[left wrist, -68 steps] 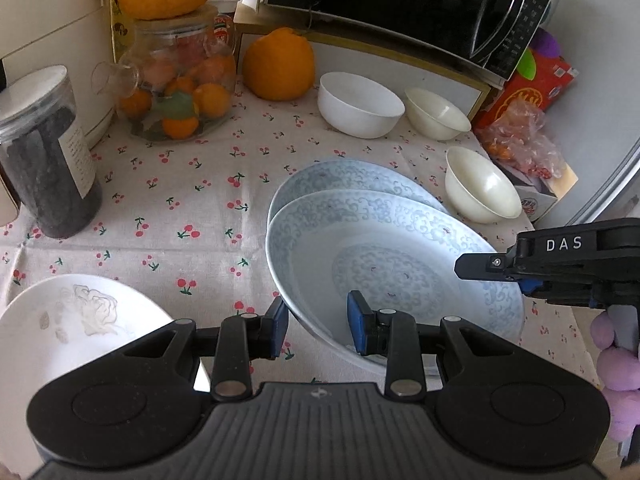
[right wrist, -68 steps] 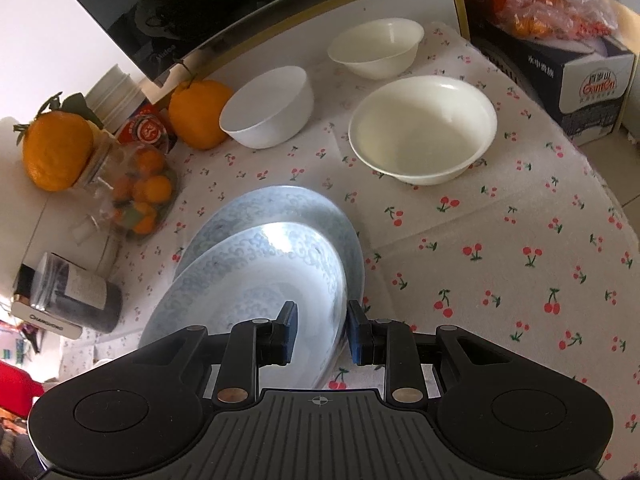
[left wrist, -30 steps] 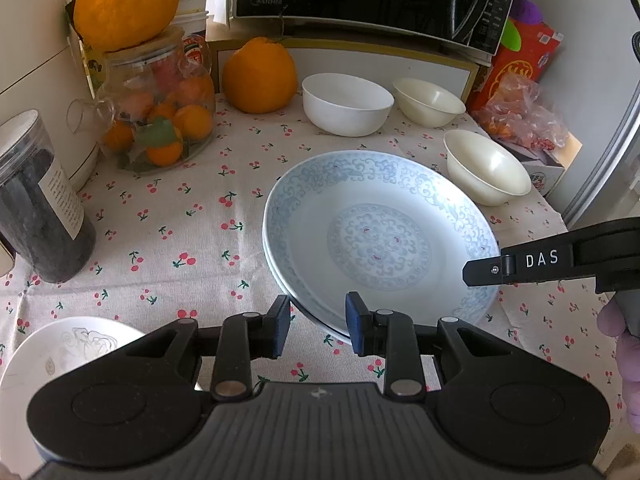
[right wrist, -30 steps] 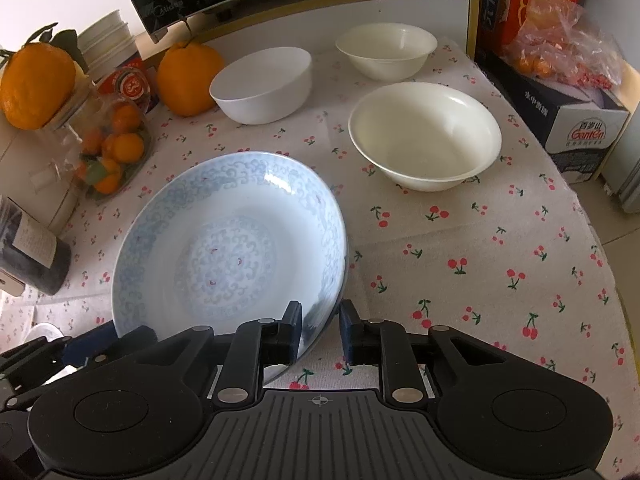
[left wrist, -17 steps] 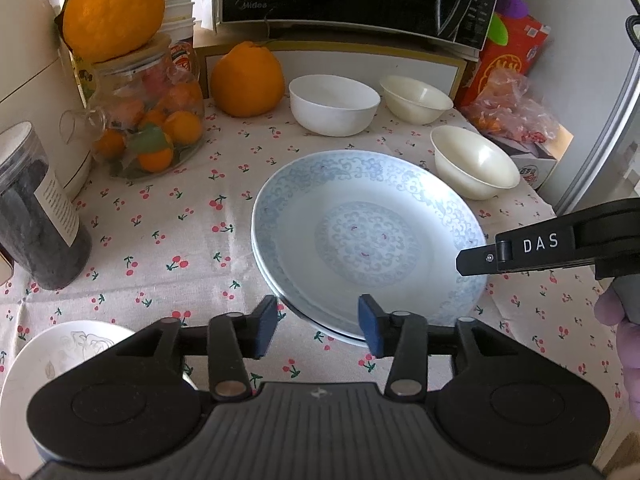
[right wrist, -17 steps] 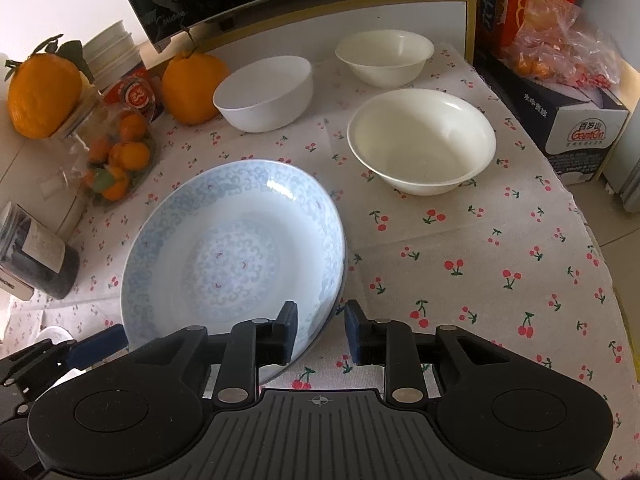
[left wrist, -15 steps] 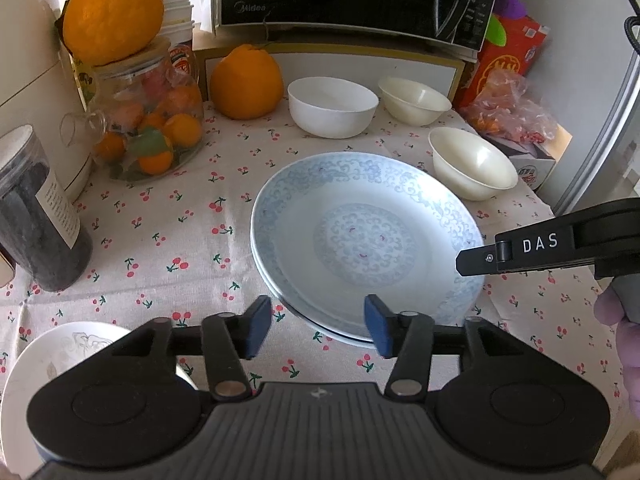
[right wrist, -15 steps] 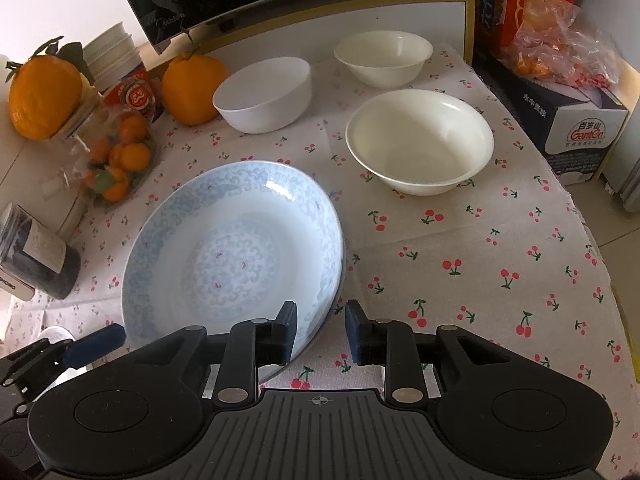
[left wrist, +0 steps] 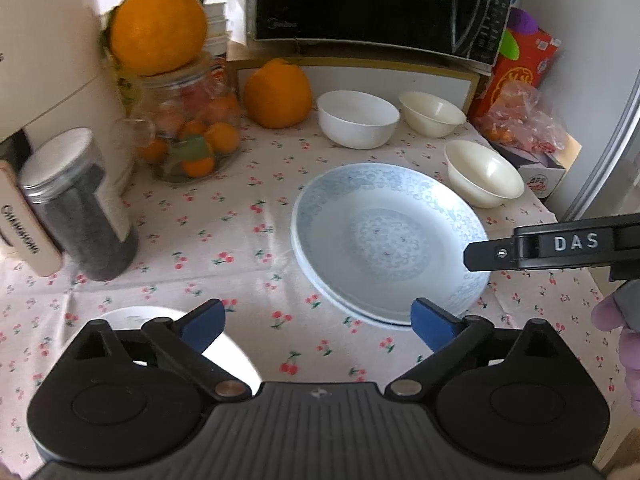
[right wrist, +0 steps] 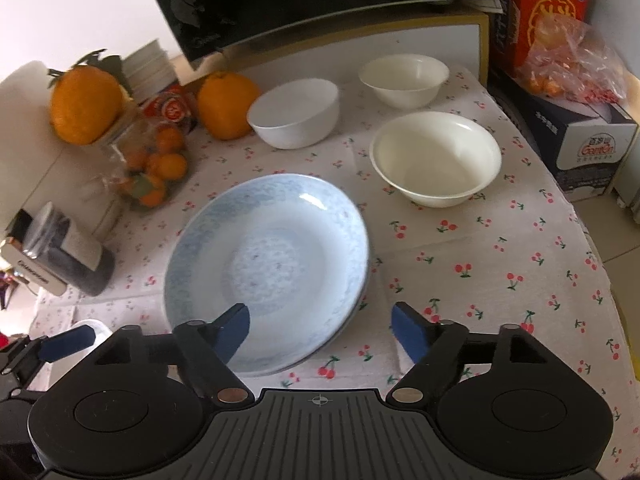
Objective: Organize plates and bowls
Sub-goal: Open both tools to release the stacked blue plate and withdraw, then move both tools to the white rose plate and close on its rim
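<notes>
Two blue-patterned plates lie stacked on the cherry-print tablecloth; the stack also shows in the right wrist view. My left gripper is open and empty, just in front of the stack. My right gripper is open and empty over the stack's near edge. Its finger shows at the right of the left wrist view. Three white bowls stand behind: a large one, a round one and a small one. A white plate lies at the near left.
A microwave stands at the back. A glass jar of oranges, a loose orange and a dark canister are on the left. A red box and bagged fruit are on the right.
Both grippers let go of the upper plate, which now rests on the lower one. Both grippers opened wide and drew back.
</notes>
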The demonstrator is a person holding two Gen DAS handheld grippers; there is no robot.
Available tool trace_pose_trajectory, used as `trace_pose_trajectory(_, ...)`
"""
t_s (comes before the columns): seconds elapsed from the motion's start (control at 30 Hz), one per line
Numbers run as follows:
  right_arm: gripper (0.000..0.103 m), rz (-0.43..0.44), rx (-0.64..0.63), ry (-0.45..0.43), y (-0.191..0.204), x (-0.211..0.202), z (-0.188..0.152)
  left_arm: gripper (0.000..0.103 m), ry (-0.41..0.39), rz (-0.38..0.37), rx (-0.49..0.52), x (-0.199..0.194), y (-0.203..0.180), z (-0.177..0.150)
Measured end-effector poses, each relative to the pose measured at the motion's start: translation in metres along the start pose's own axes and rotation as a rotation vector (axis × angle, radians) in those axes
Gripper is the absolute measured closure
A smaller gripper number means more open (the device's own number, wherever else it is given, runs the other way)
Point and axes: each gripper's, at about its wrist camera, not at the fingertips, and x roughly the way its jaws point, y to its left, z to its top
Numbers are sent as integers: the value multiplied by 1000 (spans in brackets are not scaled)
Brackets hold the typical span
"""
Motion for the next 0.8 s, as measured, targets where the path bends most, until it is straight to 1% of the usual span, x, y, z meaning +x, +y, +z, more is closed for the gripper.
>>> trace_pose_trajectory(0.1,19,26,-9,-9,7,-4,-4,1,-2,7,-9,-8,10,-2)
trace_pose_trajectory(0.4,16,97,-35,-26,32,-11,-15,1,-9,56,-13,-30,49,-19)
trace_pose_trajectory(0.6,15,141,-33,-14,54,-7,-23,1,-9,94,-19,-41,75,-29)
trace_pose_trajectory(0.8,15,179,-45,13,78,-1,-35,1,7,110,-38,-50,101,-38)
